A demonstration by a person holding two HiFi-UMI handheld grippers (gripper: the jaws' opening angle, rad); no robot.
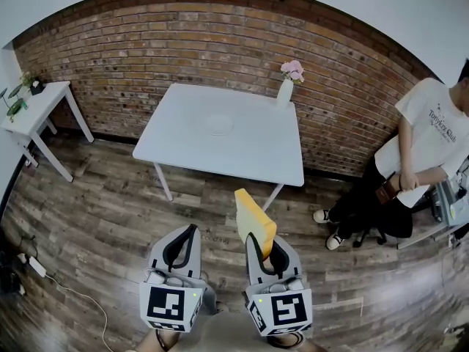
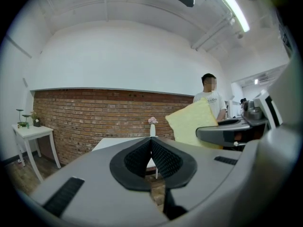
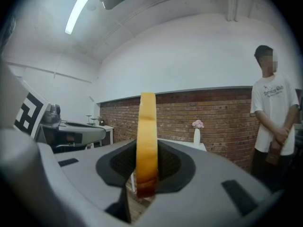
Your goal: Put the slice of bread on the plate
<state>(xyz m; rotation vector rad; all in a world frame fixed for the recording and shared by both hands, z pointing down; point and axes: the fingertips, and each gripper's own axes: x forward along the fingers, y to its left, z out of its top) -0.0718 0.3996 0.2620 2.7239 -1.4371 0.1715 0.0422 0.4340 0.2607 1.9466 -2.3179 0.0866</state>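
Observation:
My right gripper [image 1: 261,235] is shut on a yellow slice of bread [image 1: 254,218] that stands on edge between its jaws, above the wooden floor. Seen edge-on in the right gripper view, the slice of bread [image 3: 147,141] has a brown crust at its lower end. My left gripper [image 1: 190,230] is shut with nothing in it, beside the right one; its jaws meet in the left gripper view [image 2: 151,142]. A white plate [image 1: 218,124] lies on the white table [image 1: 183,149] ahead, well beyond both grippers. The slice of bread [image 2: 191,123] also shows at the right of the left gripper view.
A white vase with pink flowers [image 1: 287,85] stands at the table's far right corner. A person [image 1: 410,167] sits at the right by the brick wall. A small white side table [image 1: 37,116] with a plant stands at the left. A power strip [image 1: 37,266] and cable lie on the floor.

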